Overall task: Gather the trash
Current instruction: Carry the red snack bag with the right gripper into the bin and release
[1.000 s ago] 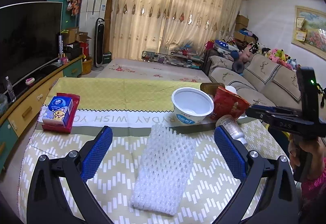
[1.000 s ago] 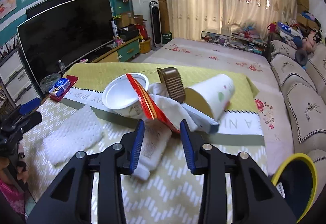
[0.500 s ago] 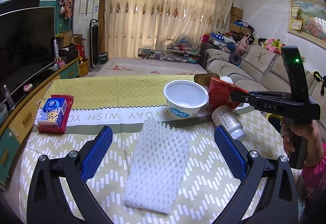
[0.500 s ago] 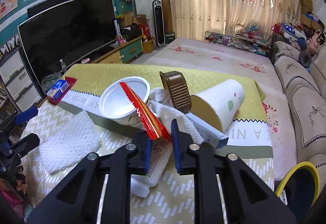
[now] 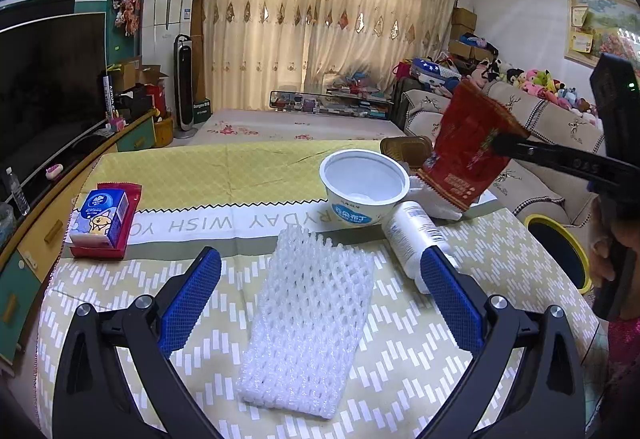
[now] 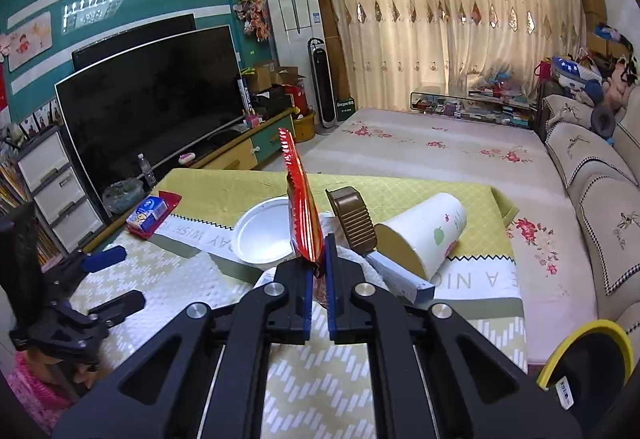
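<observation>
Red snack wrapper [image 6: 303, 215] is clamped in the right gripper [image 6: 319, 271], lifted above the table [image 5: 520, 239]. Left gripper [image 5: 320, 303] hovers spread around white foam netting [image 5: 308, 323]. Best carry the wrapper steadily to the yellow-rimmed bin [image 6: 588, 359].

The left gripper [image 5: 320, 295] hangs wide apart over a white foam net [image 5: 308, 319] lying on the bench [image 5: 120, 303]. Behind the net stand a white cup [image 5: 362, 191] and a bottle [image 5: 412, 231] lying on its side. The right gripper [image 5: 498, 143] pinches a red wrapper [image 5: 468, 151], lifted above the bench. A tissue pack [image 5: 104, 215] lies at the left.
</observation>
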### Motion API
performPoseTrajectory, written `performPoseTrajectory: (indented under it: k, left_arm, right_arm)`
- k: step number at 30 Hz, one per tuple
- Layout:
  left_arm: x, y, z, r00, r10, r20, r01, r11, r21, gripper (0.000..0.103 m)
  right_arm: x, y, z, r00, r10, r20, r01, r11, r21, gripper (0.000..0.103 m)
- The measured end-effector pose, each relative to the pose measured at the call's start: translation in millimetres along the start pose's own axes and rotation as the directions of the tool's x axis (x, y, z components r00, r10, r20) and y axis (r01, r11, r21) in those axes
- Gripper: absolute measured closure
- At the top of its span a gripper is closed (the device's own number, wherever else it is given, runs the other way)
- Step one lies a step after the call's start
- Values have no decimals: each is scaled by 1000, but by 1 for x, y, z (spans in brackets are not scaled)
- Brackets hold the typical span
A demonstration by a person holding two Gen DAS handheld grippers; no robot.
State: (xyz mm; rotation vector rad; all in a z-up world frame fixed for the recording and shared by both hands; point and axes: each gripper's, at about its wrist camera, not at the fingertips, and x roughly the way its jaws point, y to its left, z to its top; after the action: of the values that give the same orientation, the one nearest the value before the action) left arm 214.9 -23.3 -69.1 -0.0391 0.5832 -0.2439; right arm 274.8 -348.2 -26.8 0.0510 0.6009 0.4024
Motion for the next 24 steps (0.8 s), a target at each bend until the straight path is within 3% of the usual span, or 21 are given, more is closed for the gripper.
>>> performPoseTrajectory:
  k: [6, 12, 17, 24]
  left_arm:
    - [3, -2, -1, 1000, -4, -5, 4, 1000, 5, 5]
    - [3, -4, -1, 1000, -4, -6, 4, 1000, 15, 5]
    - [4, -8, -2, 1000, -2, -6, 2, 1000, 28, 5]
    - [5, -10, -3, 1000, -3, -10, 4, 999, 35, 5]
  right_arm:
    - [-29, -5, -7, 999, 2, 34, -3, 999, 38, 98]
    - [-70, -29, -25, 992, -102, 75, 94, 991, 95, 98]
    - [-99, -76, -52, 958, -277, 67, 261, 947, 185, 98]
    - [-117, -152, -102, 883, -468, -40, 455, 829, 325, 98]
